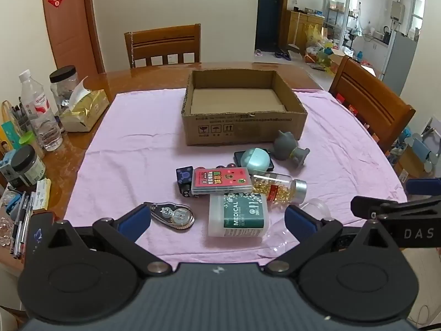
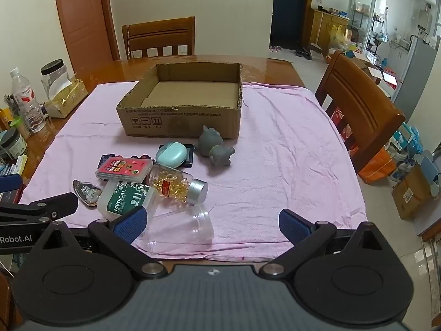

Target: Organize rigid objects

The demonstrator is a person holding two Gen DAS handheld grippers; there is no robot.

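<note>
Left gripper [image 1: 217, 220] spread wide over tape dispenser [image 1: 173, 215] and medical bottle [image 1: 237, 218]; nothing held. Right gripper [image 2: 212, 224] likewise spread, clear jar [image 2: 180, 227] lying between jaws. Risk: nudging round capsule bottle [image 2: 176, 183], likely rolling. Cardboard box [image 2: 182, 118] beyond, still empty. Open pink cloth [image 2: 289, 165] rightward, ending near surface edge.

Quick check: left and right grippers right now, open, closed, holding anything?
Left gripper: open, holding nothing, above the pink cloth.
Right gripper: open, holding nothing; the clear plastic jar lies between its fingers, ungripped.
</note>
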